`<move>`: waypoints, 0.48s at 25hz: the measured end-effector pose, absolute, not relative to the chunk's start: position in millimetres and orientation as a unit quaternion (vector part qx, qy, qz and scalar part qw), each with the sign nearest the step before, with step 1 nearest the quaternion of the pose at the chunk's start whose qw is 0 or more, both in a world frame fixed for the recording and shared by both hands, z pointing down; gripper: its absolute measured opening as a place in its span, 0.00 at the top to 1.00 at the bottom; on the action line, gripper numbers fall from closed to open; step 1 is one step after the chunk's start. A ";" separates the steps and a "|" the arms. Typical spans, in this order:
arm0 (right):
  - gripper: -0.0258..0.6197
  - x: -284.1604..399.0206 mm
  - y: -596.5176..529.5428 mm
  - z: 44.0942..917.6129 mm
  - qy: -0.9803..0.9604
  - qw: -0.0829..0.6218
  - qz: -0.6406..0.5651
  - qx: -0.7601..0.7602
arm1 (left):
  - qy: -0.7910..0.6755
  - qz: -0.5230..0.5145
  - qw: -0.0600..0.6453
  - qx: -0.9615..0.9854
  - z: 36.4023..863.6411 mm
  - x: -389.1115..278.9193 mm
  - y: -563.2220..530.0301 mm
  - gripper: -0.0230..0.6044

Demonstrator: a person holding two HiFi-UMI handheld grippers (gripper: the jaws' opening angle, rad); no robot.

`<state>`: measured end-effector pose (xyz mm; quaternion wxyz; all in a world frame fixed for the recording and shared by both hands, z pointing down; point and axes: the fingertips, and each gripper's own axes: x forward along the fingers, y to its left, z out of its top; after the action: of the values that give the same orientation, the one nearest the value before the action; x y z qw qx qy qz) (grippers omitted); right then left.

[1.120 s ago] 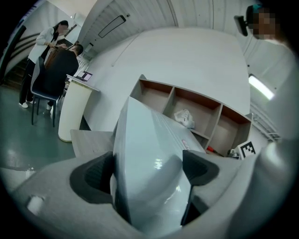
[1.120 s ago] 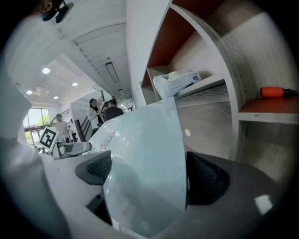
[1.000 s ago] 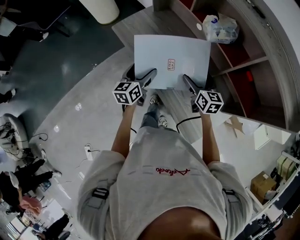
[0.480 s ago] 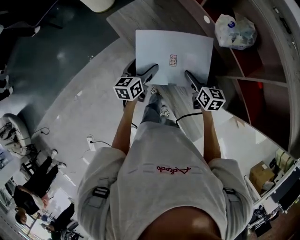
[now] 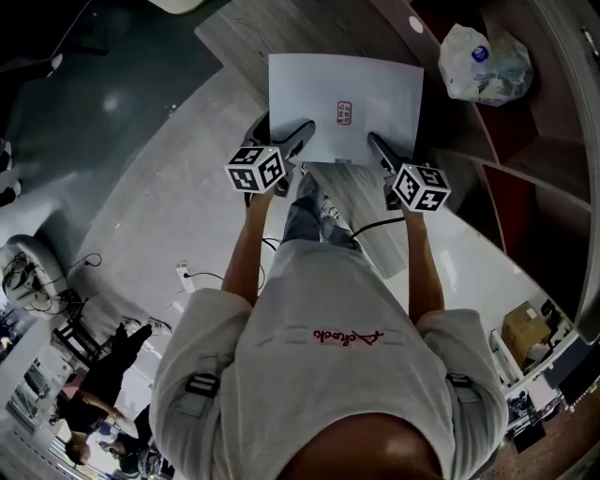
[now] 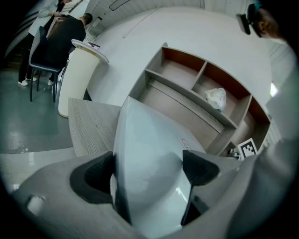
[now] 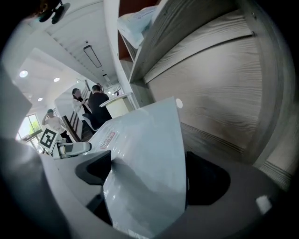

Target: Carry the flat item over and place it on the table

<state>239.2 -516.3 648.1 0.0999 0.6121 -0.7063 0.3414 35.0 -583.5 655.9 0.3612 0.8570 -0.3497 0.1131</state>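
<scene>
A flat white packet [image 5: 342, 105] with a small red label hangs level between both grippers, above the grey wooden table [image 5: 253, 28]. My left gripper [image 5: 298, 142] is shut on its near left edge, my right gripper [image 5: 377, 148] on its near right edge. In the left gripper view the flat white packet [image 6: 149, 158] fills the gap between the dark pads [image 6: 201, 168]. In the right gripper view the flat white packet [image 7: 145, 158] bends between the jaws, with the wooden shelf unit [image 7: 219, 84] close behind.
A wooden shelf unit [image 5: 506, 141] stands at the right, with a plastic bag [image 5: 487, 61] in one compartment. A white cylindrical stand [image 6: 77, 79] sits beyond the table's far left. People sit and stand on the floor at the lower left [image 5: 103, 384]. A cable [image 5: 202, 277] lies on the floor.
The packet and both grippers have moved forward over the wooden table. The shelf and its plastic bag have drifted to the right in the head view. Both grips are unchanged.
</scene>
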 end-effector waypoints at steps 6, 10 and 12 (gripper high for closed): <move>0.16 241.0 -535.5 671.9 -0.699 0.102 0.357 0.612 | -0.347 0.124 0.370 0.853 678.8 37.8 -604.7 0.20; 0.16 242.2 -550.6 684.8 -0.696 0.107 0.360 0.612 | -0.345 0.131 0.377 0.849 693.3 38.6 -619.7 0.20; 0.16 243.9 -558.2 691.7 -0.694 0.106 0.363 0.613 | -0.344 0.134 0.379 0.849 698.2 40.1 -628.7 0.20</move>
<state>243.9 -558.2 691.7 0.1058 0.6133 -0.6938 0.3625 40.1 -628.7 698.2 0.3787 0.8488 -0.3437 0.1344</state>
